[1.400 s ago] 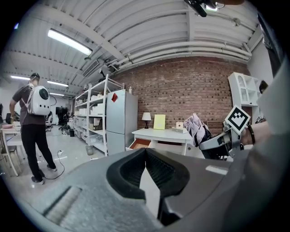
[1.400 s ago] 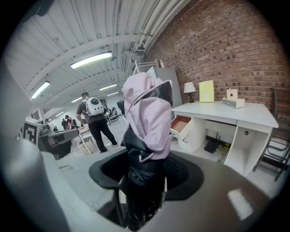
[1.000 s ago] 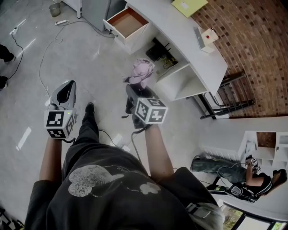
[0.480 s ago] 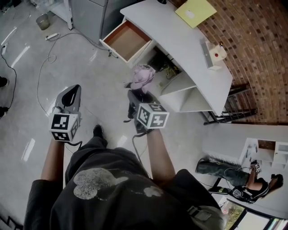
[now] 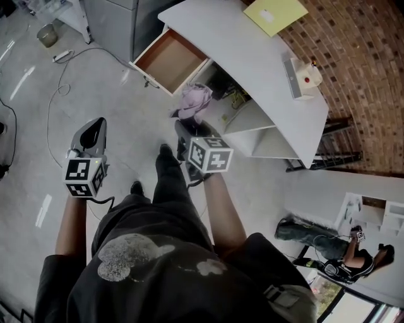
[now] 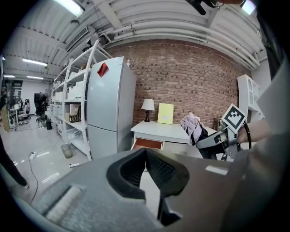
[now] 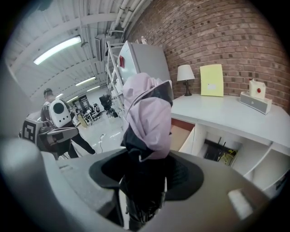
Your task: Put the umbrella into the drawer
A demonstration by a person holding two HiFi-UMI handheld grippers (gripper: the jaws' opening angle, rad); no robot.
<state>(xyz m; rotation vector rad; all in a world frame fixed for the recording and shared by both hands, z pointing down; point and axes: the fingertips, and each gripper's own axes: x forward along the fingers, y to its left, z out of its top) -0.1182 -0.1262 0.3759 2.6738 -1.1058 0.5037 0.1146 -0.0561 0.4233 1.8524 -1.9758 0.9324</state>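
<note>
Your right tongs point(image 7: 144, 168) pinch the folded umbrella point(image 7: 147, 113), its long axis aimed at the open drawer point(image 5: 167, 60), crumpled pink fabric end nearest it. Your left tongs point(image 6: 146, 152) are pressed together, empty.

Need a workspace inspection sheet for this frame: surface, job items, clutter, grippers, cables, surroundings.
Surface: white desk top, mostly bare; grey floor below.
Job's things: folded pink-and-black umbrella, carried in the right gripper, short of the desk; wood-lined drawer pulled open, empty.
Clutter: yellow sheet, table lamp, flat grey-white box, small white box with red dot, all on the desk.
Grippers: right gripper shut on the umbrella's dark lower part; left gripper shut, nothing in it.
Cables: white power strip with lead on the floor; tangled cables in the desk's open bay.
Surroundings: brick wall, pale fridge, shelving, second person.
</note>
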